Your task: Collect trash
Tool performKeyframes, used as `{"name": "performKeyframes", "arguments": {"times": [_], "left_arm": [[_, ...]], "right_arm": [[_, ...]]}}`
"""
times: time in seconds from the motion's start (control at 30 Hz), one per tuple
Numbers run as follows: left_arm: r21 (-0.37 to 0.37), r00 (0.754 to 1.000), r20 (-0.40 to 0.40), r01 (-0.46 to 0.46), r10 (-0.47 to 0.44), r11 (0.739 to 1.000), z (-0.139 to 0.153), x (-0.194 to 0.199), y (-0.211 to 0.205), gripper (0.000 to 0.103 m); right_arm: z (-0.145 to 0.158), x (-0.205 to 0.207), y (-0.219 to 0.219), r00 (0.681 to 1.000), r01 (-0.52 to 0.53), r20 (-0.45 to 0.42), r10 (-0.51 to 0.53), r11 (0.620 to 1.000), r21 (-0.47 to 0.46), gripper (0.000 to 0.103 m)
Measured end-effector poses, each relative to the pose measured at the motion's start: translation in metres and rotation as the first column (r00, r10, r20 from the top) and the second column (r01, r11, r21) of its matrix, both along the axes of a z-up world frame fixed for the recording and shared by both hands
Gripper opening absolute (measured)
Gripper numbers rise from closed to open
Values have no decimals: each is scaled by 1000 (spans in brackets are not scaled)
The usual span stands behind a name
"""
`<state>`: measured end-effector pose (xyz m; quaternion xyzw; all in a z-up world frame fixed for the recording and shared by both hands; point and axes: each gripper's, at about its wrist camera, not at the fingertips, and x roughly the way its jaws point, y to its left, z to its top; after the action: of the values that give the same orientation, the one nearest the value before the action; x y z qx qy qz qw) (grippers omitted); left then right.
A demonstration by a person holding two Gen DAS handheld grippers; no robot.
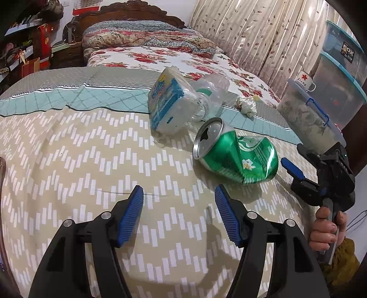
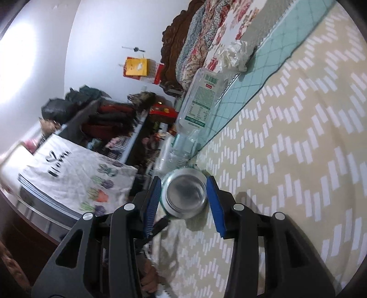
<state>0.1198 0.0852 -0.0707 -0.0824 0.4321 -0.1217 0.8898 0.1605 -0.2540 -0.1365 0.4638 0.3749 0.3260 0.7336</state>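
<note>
A dented green can [image 1: 236, 155] lies on its side on the bed. In the right wrist view its silver base [image 2: 185, 194] sits between my right gripper's [image 2: 183, 199] open blue pads, close to both, not clamped. That gripper shows in the left wrist view [image 1: 296, 176] at the can's right end. My left gripper [image 1: 179, 213] is open and empty, just in front of the can. Behind the can lie a tissue pack [image 1: 169, 103], a clear plastic bottle [image 1: 211, 96] [image 2: 197, 100] and a crumpled paper ball [image 1: 247, 105] [image 2: 236, 55].
The beige patterned bedspread [image 1: 91, 160] covers the bed, with floral bedding [image 1: 160, 57] and a wooden headboard [image 1: 133, 13] behind. Stacked plastic storage boxes [image 1: 339, 75] and a lidded tub [image 1: 307, 119] stand at the right. Cluttered shelves [image 1: 25, 45] stand at the left.
</note>
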Motion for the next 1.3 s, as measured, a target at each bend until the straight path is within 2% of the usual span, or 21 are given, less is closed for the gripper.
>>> {"name": "performKeyframes", "arguments": {"times": [0.2, 0.67, 1.3], "left_arm": [[2, 1000, 0, 1, -1, 1000, 0, 0, -1, 63], [2, 1000, 0, 1, -1, 1000, 0, -1, -1, 65], [-16, 1000, -3, 9, -9, 1000, 3, 1, -2, 68]], "right_arm": [[4, -1, 10, 1000, -3, 12, 4, 997, -82, 45], [11, -2, 23, 1000, -2, 28, 8, 982, -188, 47], [14, -5, 33, 999, -2, 38, 13, 962, -274, 48]]}}
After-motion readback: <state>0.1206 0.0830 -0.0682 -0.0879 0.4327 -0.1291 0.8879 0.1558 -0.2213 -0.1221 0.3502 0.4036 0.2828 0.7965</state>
